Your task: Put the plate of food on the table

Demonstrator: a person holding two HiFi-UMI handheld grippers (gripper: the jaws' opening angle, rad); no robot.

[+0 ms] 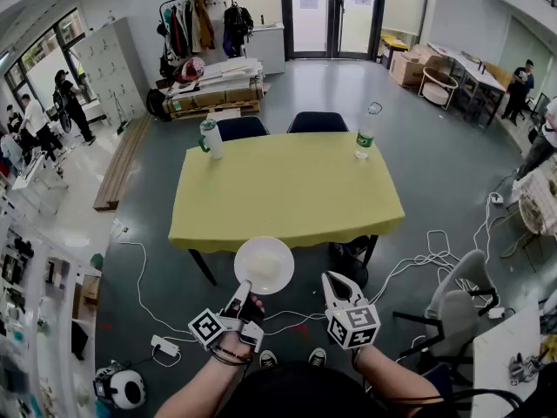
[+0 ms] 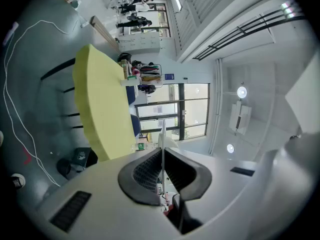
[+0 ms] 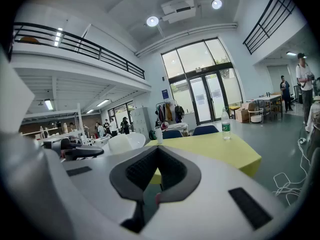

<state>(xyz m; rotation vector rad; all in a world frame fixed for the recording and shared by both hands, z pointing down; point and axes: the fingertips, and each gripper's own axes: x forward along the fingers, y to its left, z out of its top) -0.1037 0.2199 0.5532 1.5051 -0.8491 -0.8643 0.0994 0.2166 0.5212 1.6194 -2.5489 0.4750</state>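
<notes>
— Where is the plate?
— Your left gripper (image 1: 243, 288) is clamped on the rim of the white plate (image 1: 264, 264), held at the near edge of the yellow table (image 1: 287, 190).
— And my right?
— Your right gripper (image 1: 332, 279) has its jaws together, empty.

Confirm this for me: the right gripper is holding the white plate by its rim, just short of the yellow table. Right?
No, it is the left gripper that holds the white plate by its rim, just short of the yellow table; the left gripper view shows it.
</notes>
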